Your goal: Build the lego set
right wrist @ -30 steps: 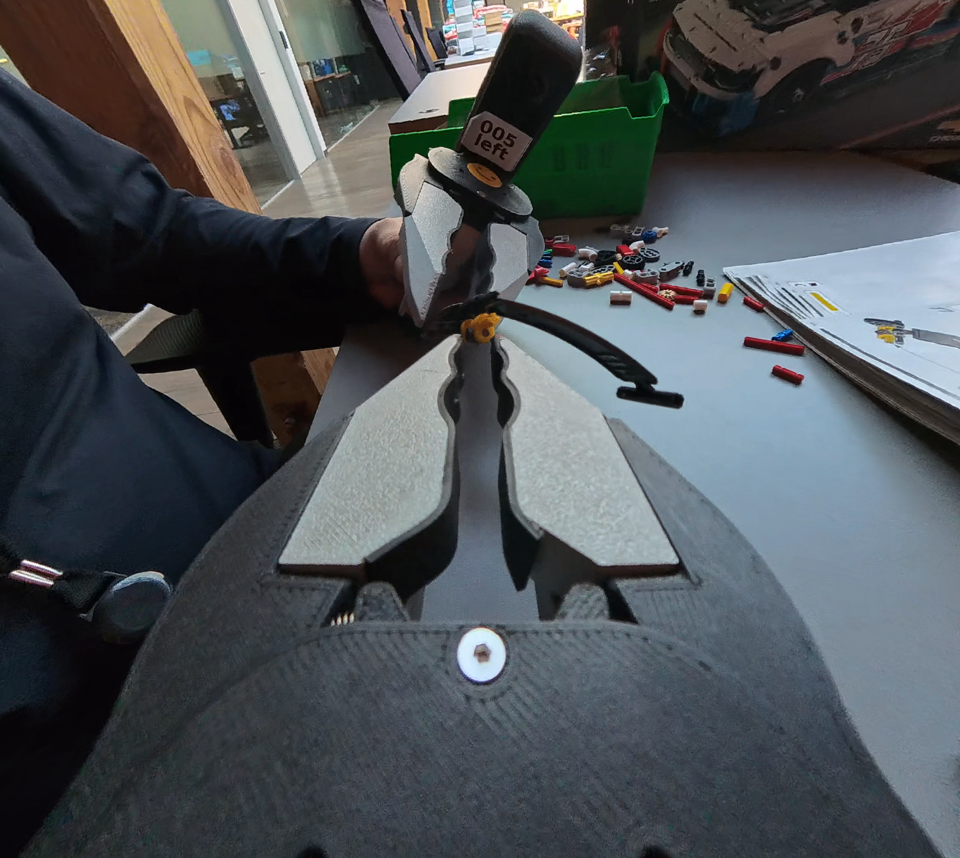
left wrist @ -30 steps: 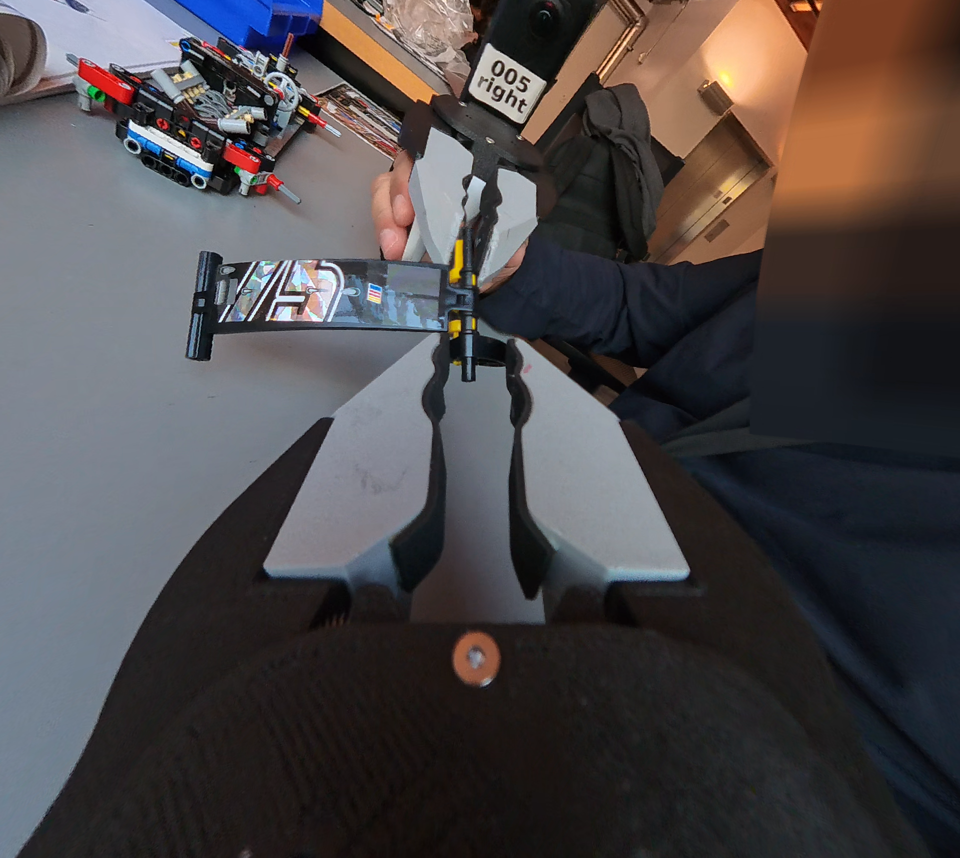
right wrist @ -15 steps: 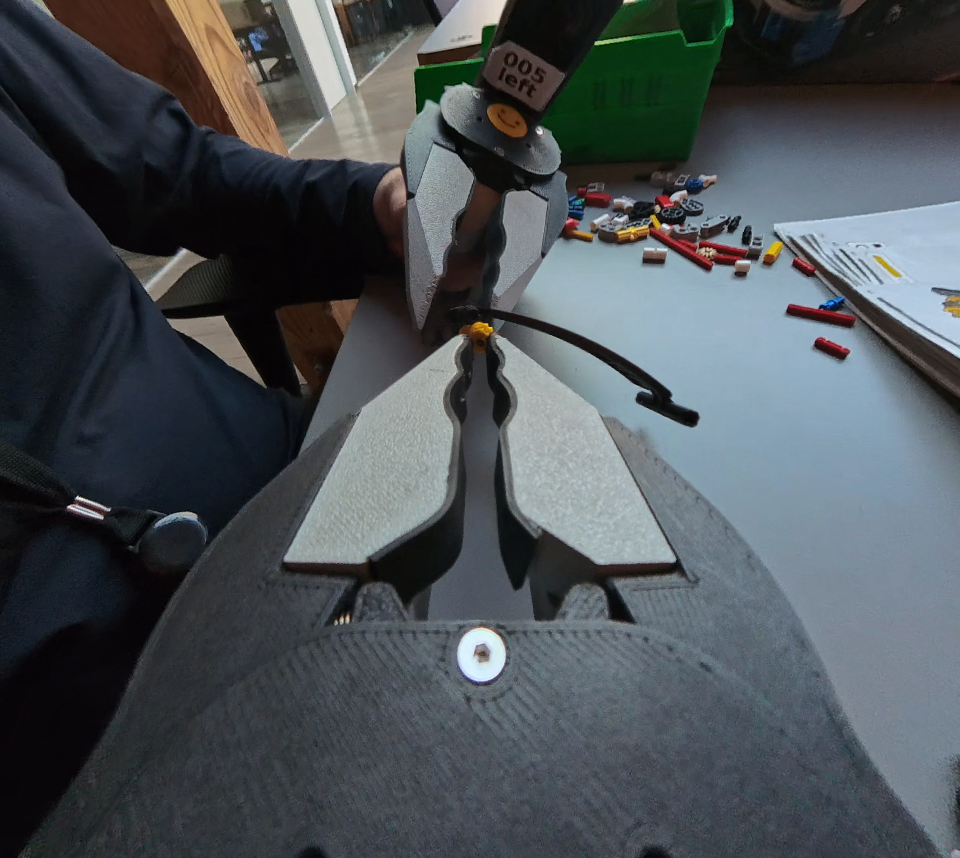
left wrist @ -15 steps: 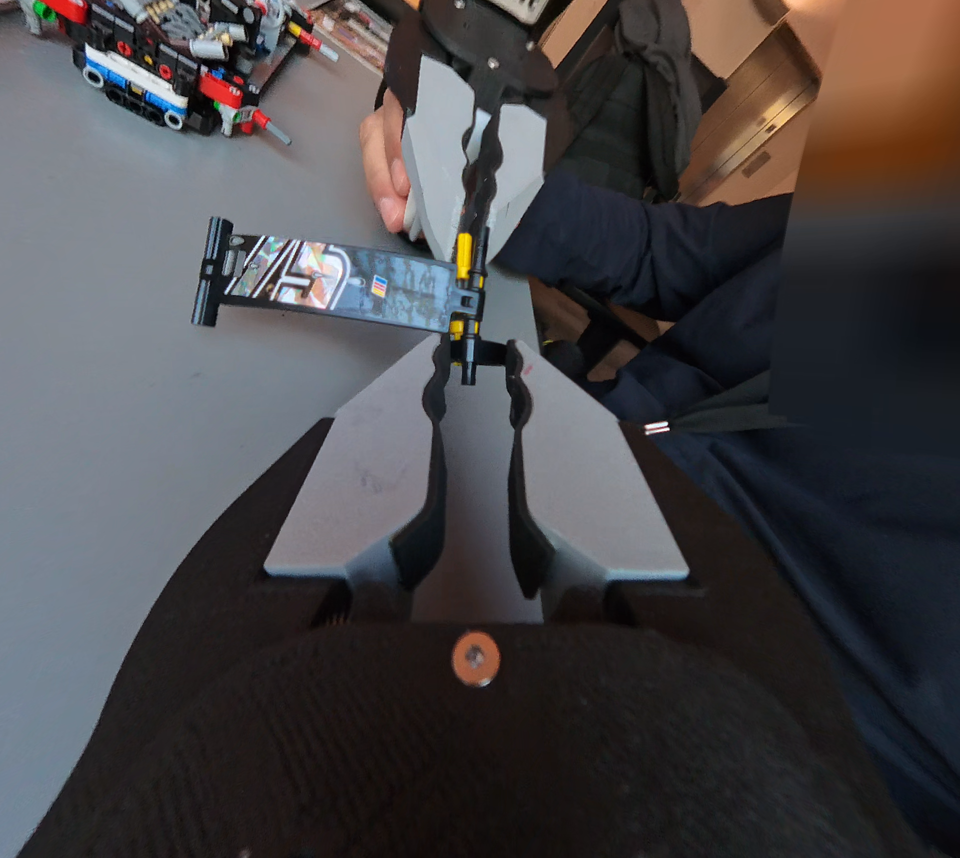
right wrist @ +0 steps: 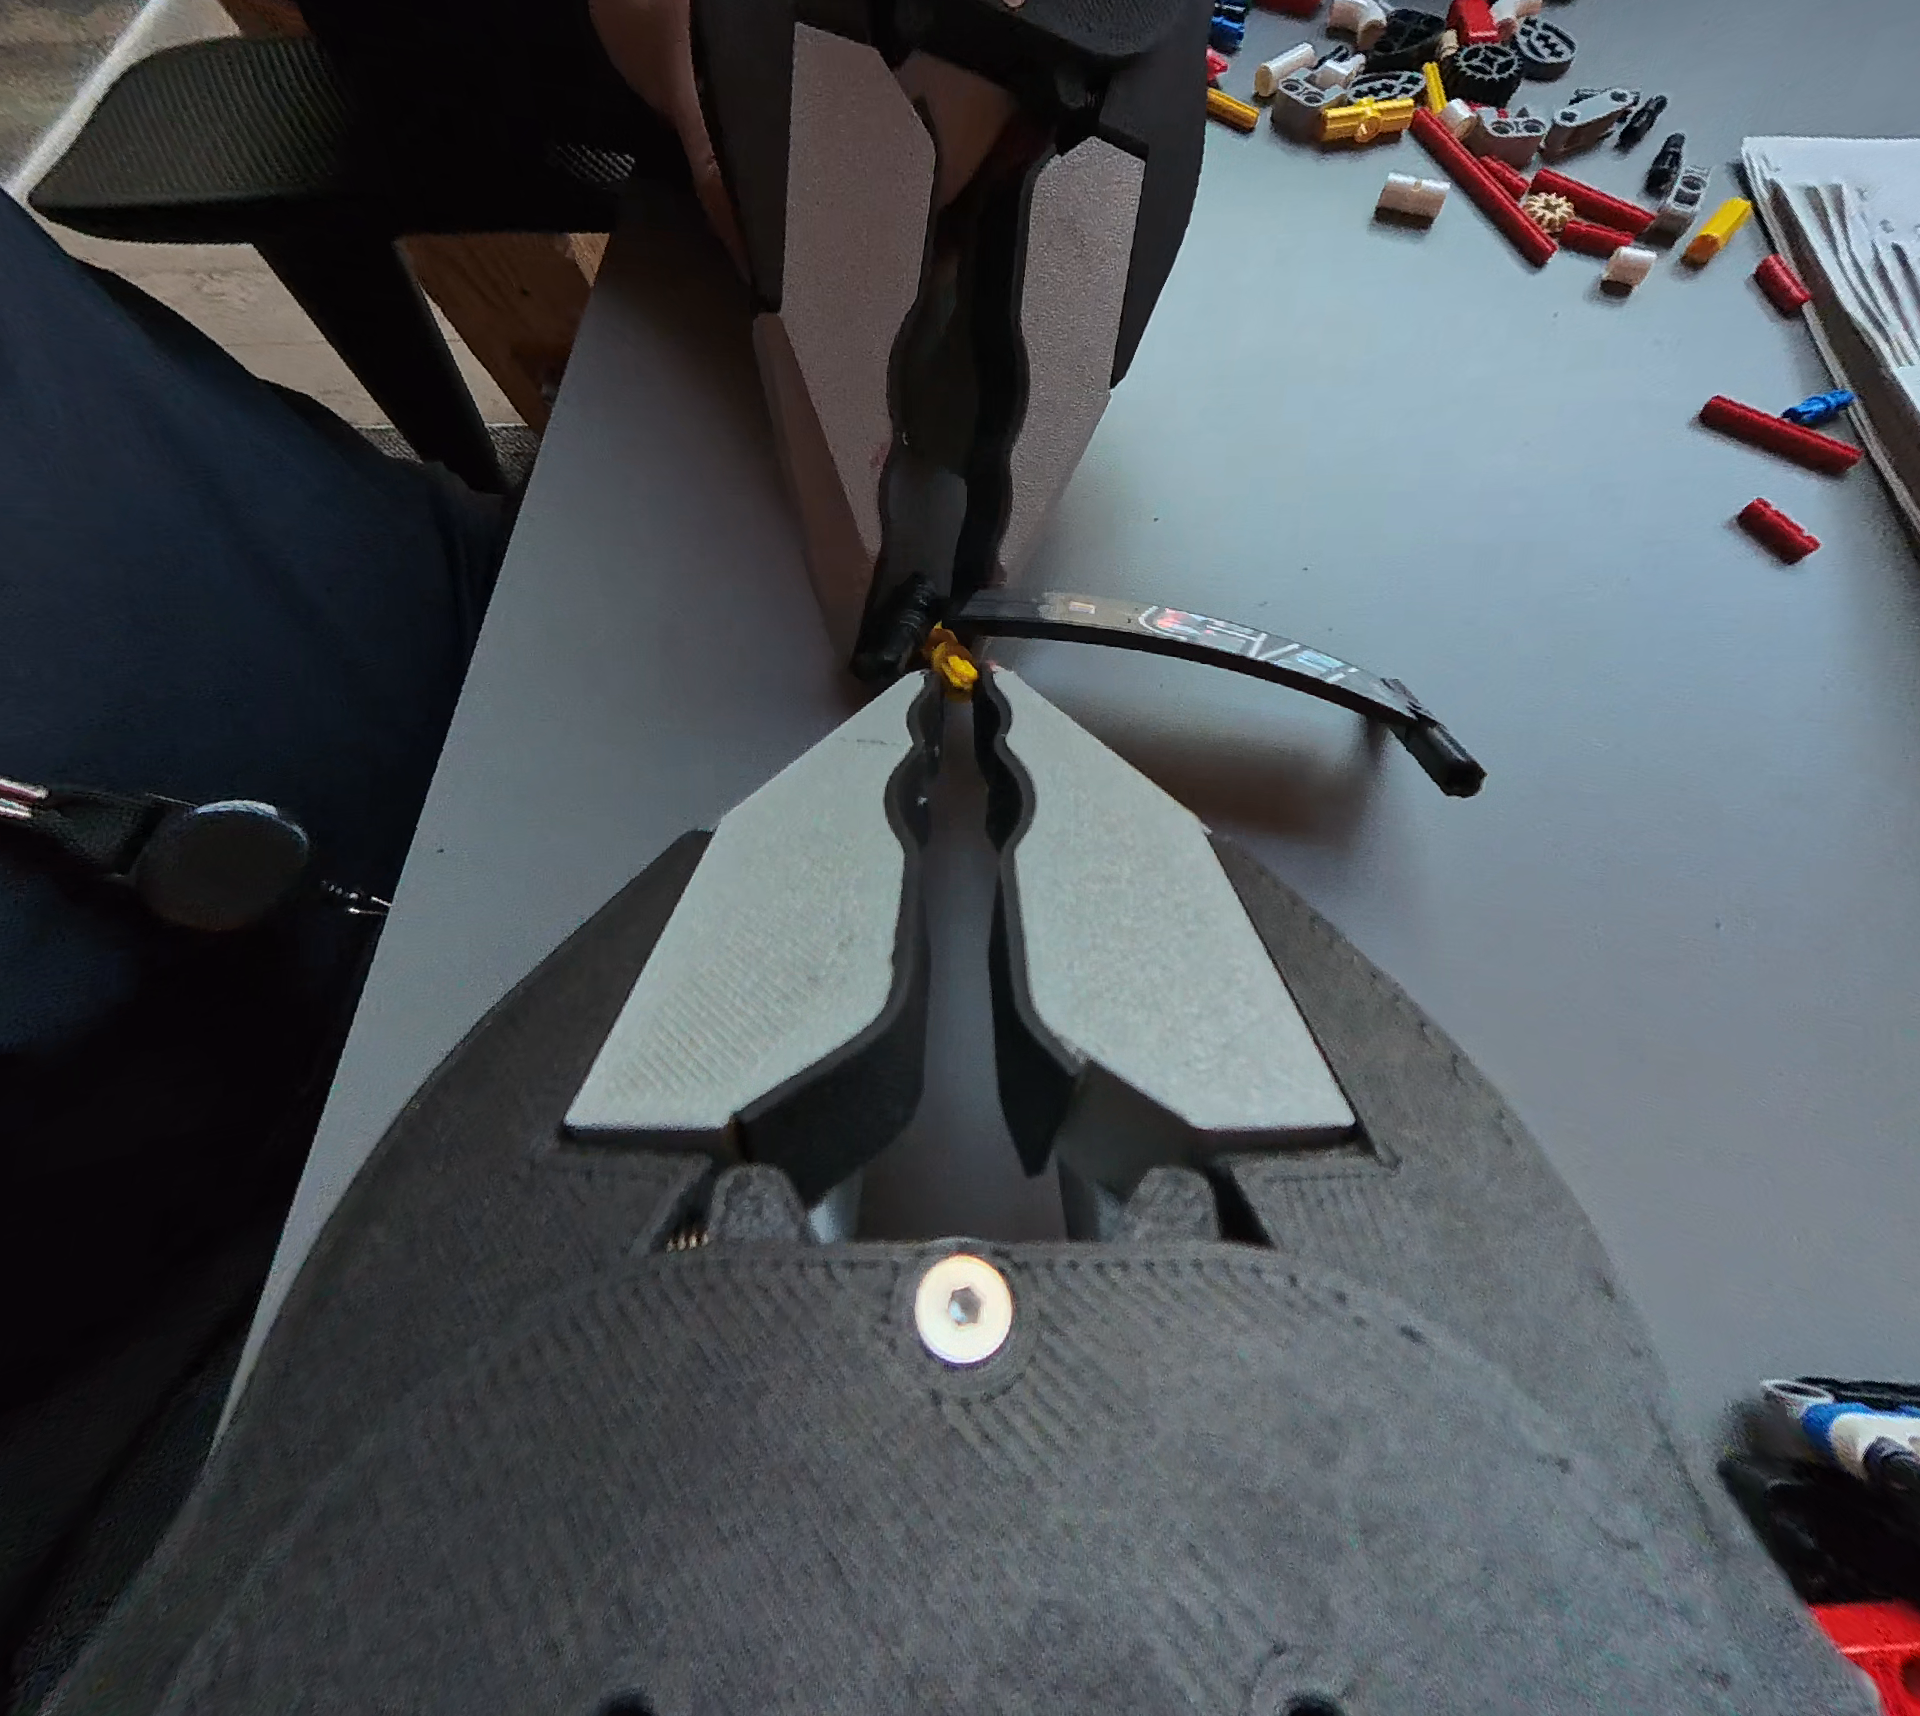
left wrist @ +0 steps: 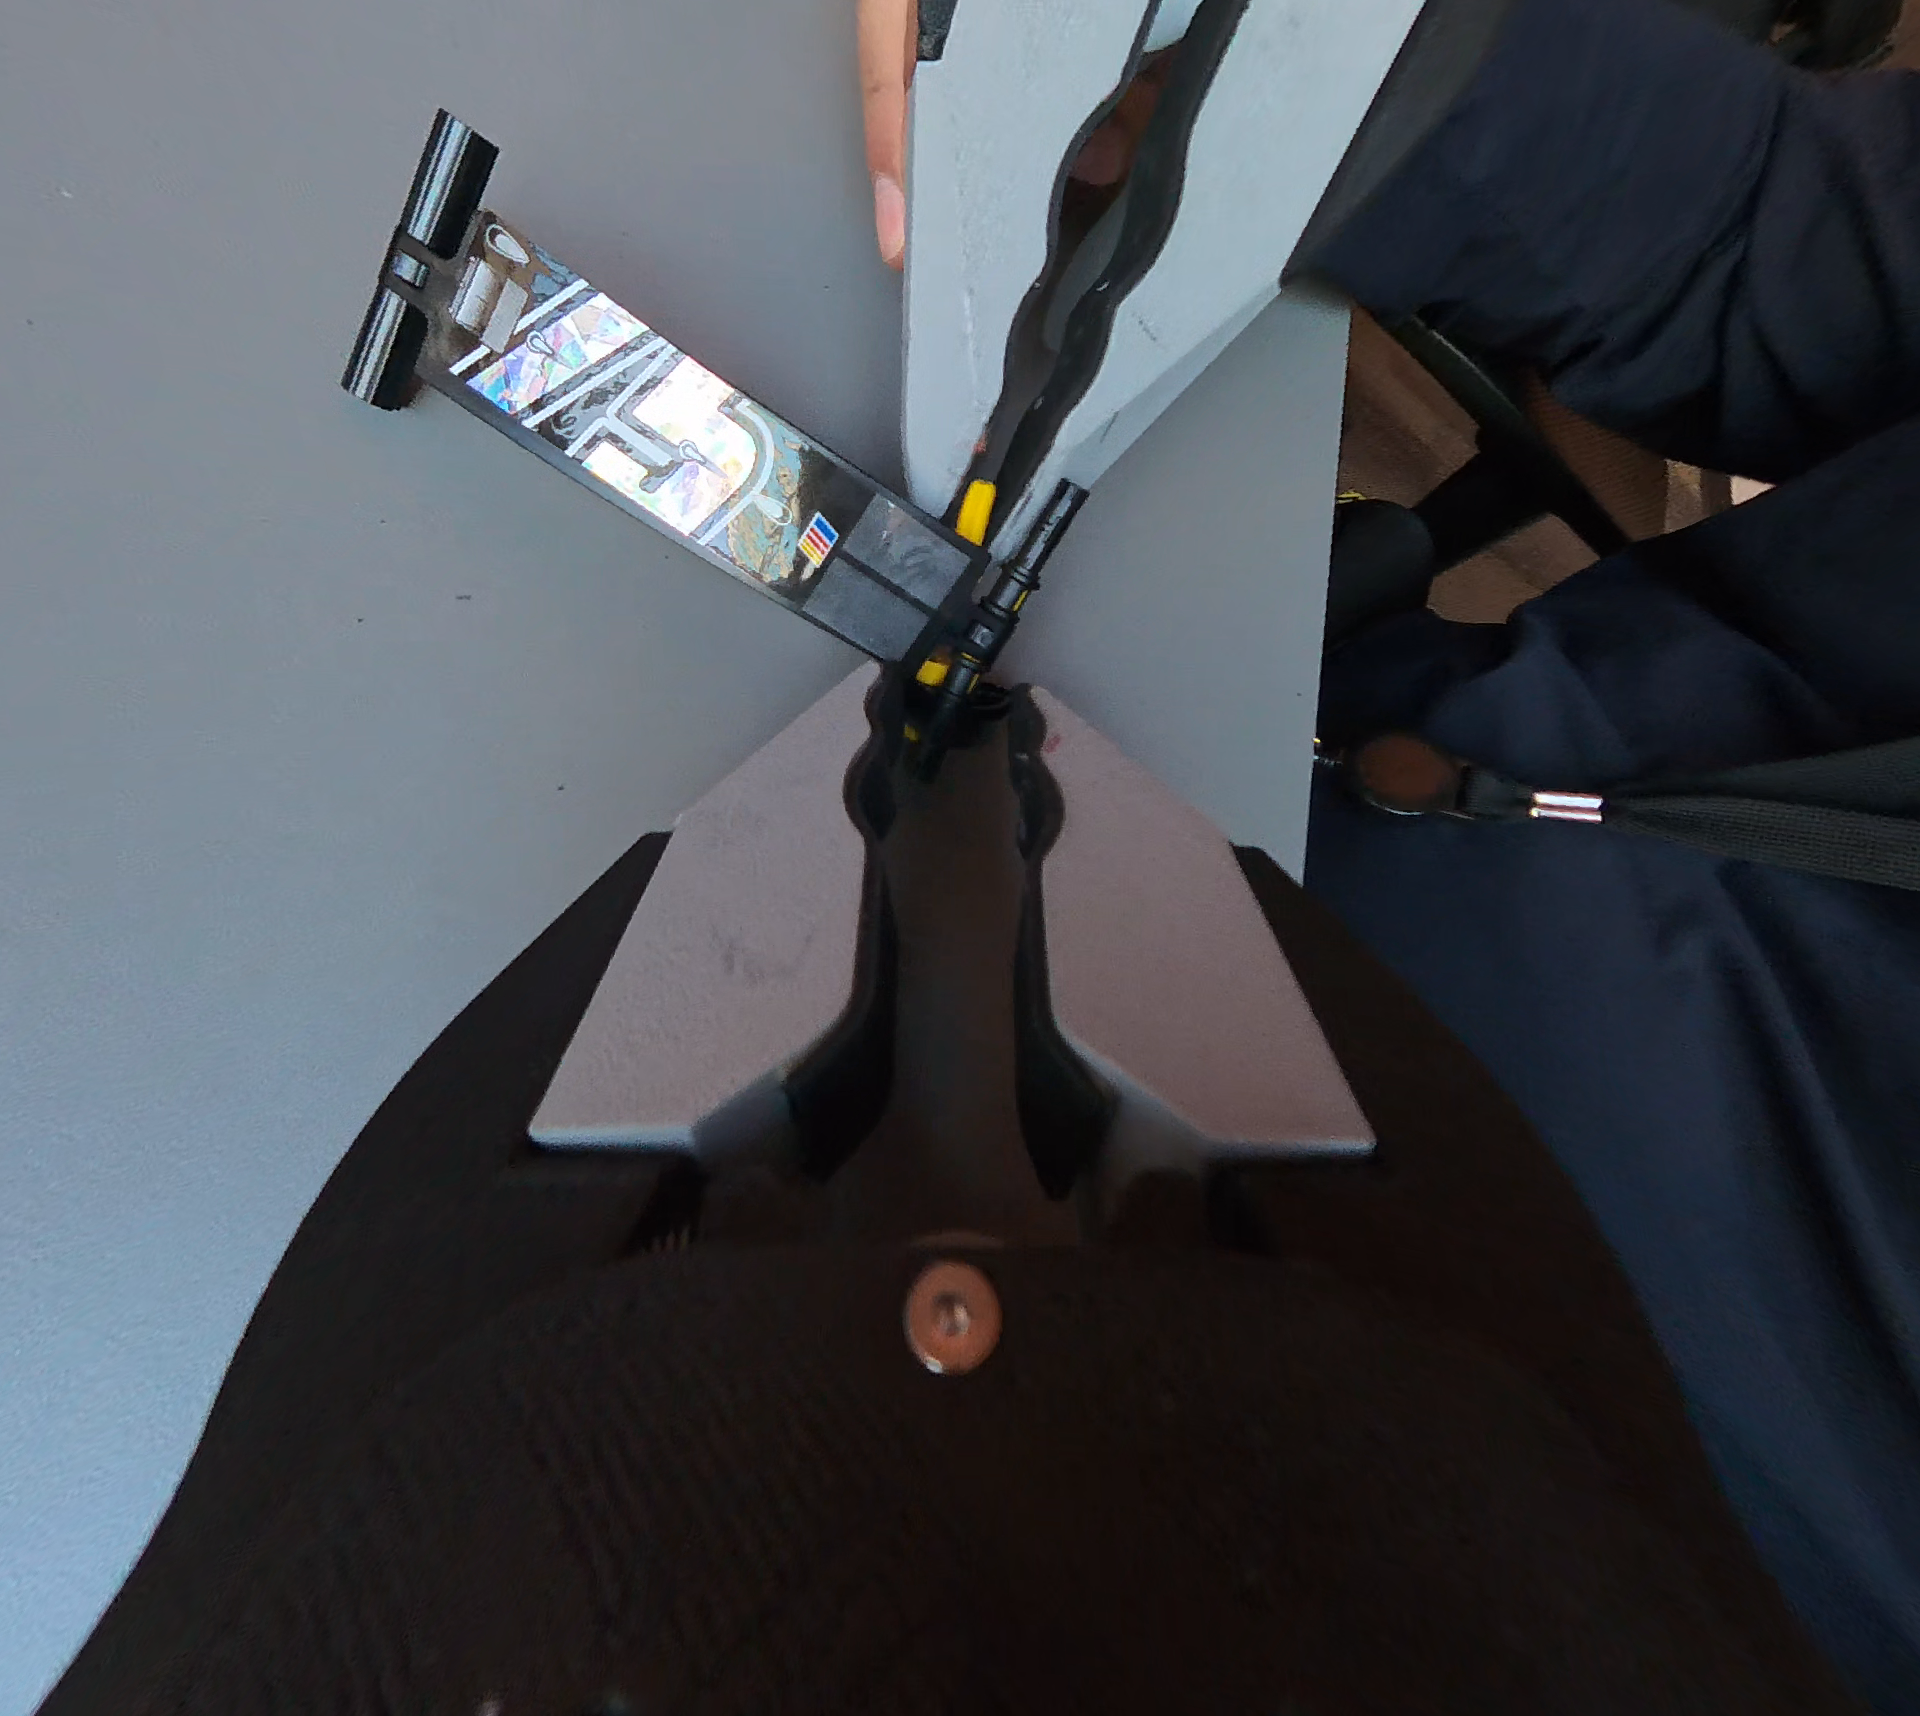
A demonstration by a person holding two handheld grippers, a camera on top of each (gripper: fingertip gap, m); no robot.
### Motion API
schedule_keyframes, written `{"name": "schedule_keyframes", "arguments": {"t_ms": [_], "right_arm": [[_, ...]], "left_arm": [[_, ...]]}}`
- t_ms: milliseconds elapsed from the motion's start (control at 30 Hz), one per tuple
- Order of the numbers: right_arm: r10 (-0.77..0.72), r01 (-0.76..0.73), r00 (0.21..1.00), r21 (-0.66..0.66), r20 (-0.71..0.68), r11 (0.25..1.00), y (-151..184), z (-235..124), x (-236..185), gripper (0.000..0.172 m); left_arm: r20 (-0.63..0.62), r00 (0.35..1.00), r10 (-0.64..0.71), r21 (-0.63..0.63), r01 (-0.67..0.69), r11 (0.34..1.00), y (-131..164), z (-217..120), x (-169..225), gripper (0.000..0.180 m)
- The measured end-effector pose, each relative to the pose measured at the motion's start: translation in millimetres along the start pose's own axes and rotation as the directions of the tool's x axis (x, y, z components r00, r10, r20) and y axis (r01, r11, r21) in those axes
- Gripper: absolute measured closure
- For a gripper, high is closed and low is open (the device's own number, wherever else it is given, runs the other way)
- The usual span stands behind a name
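A long curved black panel (left wrist: 644,419) with a shiny sticker hangs just above the grey table (left wrist: 260,731). My left gripper (left wrist: 951,731) is shut on the black connector piece at the panel's near end. A yellow axle (left wrist: 974,508) and a black pin (left wrist: 1023,560) stick out of that end. My right gripper (right wrist: 956,695) is shut on the yellow axle (right wrist: 951,658), tip to tip with the left gripper (right wrist: 920,617). The panel (right wrist: 1226,643) arcs off to the right in the right wrist view. The right gripper (left wrist: 987,471) comes down from above in the left wrist view.
A pile of loose small parts (right wrist: 1455,87) and red axles (right wrist: 1777,435) lie at the far right, next to a paper booklet (right wrist: 1860,264). A part-built model (right wrist: 1839,1479) sits at the near right. The table's edge (left wrist: 1320,627) runs close by, with a person's dark sleeve (left wrist: 1610,232) beyond. Both grippers' tips are close together, under 4 cm apart.
Both grippers have tilted down towards the table and drawn closer together. The panel has swung, its far end now pointing away and left. The right pads closed on the yellow axle and stay shut.
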State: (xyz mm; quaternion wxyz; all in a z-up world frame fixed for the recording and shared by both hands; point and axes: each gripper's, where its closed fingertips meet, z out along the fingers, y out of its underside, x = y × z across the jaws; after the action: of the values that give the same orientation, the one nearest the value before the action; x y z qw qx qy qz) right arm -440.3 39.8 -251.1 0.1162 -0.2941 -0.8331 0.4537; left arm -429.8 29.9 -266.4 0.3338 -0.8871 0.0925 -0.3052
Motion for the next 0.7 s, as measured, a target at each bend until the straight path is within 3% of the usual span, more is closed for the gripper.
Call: {"name": "schedule_keyframes", "arguments": {"t_ms": [433,600,700], "right_arm": [[-0.011,0.010,1.000,-0.036,-0.025,0.999,4.6,3.6,3.7,0.168],[0.199,-0.198,0.979,-0.032,0.045,0.980,7.7,1.0,2.5,0.168],[0.197,-0.198,0.978,0.004,0.062,0.980,3.3,-3.1,1.3,0.168]], "left_arm": [[0.005,1.000,0.000,0.002,0.000,1.000,0.4,-0.4,-0.5,0.164],[0.027,1.000,0.001,0.014,-0.002,1.000,-1.0,-0.3,-2.3,0.164],[-0.020,0.999,-0.035,0.034,0.036,0.999,-3.6,-1.1,-0.7,0.163]]}}
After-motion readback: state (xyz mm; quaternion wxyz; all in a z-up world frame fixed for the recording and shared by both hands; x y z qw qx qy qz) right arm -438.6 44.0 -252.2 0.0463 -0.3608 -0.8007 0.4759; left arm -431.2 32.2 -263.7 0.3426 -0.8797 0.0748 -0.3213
